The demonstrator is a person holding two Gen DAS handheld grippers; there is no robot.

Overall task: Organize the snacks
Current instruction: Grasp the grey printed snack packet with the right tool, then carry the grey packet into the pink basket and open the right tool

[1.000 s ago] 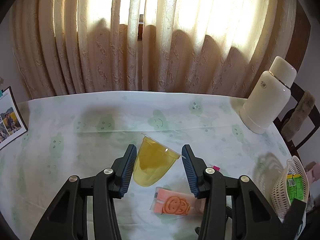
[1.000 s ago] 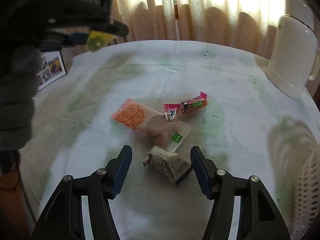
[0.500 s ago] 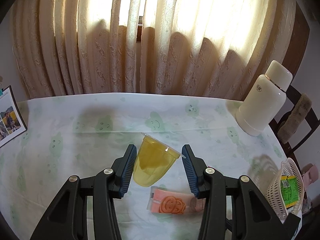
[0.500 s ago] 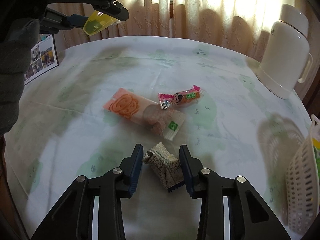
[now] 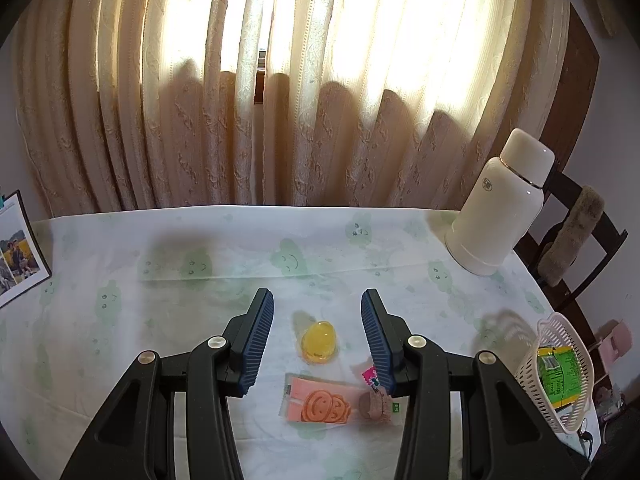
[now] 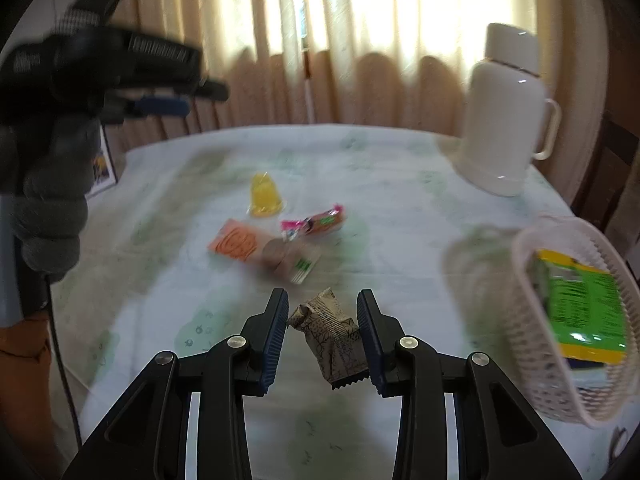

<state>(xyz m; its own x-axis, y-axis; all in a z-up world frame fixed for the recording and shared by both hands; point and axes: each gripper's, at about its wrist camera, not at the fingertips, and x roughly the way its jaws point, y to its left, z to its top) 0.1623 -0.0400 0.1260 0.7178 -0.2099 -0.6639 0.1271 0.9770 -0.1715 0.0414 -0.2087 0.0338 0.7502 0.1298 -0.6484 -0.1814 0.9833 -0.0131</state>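
I noted a yellow jelly cup (image 5: 319, 341) inverted on the worktop (image 5: 168, 280), an orange packet (image 5: 320, 400) nearby, a patterned wrapper (image 6: 332, 336) clamped in my right tool (image 6: 323, 334).

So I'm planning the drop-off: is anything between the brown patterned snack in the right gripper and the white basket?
Nothing visible. The brown patterned snack sits clamped in the right gripper, and the white basket lies just to its right, with only bare tablecloth between them. The other snacks lie further back.

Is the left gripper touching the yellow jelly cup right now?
Apart. The left wrist view shows the yellow jelly cup lying on the tablecloth below the left gripper, with clear space either side inside its open jaws.
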